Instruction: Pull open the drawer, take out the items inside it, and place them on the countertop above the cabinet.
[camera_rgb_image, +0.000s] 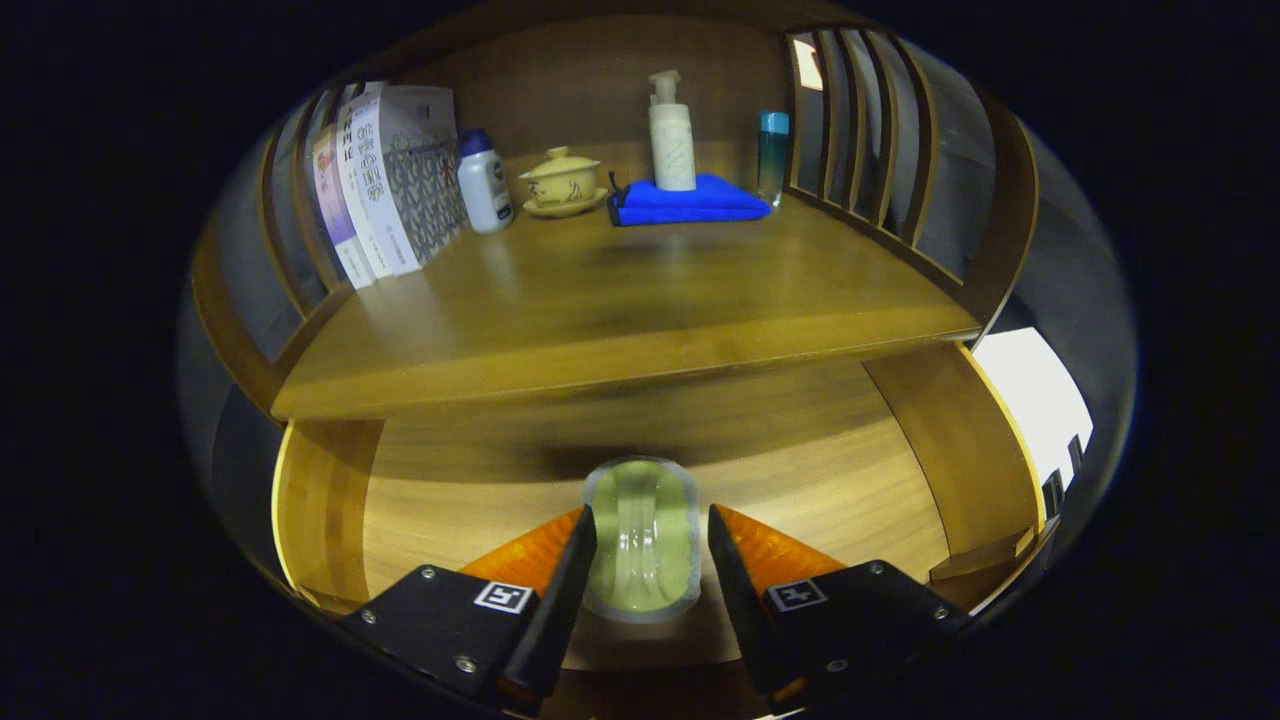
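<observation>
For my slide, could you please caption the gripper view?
Open tool straddles a pale green packet inside the opened drawer.

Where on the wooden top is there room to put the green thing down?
The front half of the wooden countertop is bare. The back is crowded: books, white bottle, lidded cup, blue cloth. The gripper jaws flank the pale green packet.

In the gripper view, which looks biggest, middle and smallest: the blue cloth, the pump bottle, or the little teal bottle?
Largest to smallest, as they look:
1. Blue cloth
2. Pump bottle, standing on the cloth
3. Teal bottle
All three sit about equally far back on the countertop, so this ranking seems fair. The gripper is open around a pale green item.
</observation>
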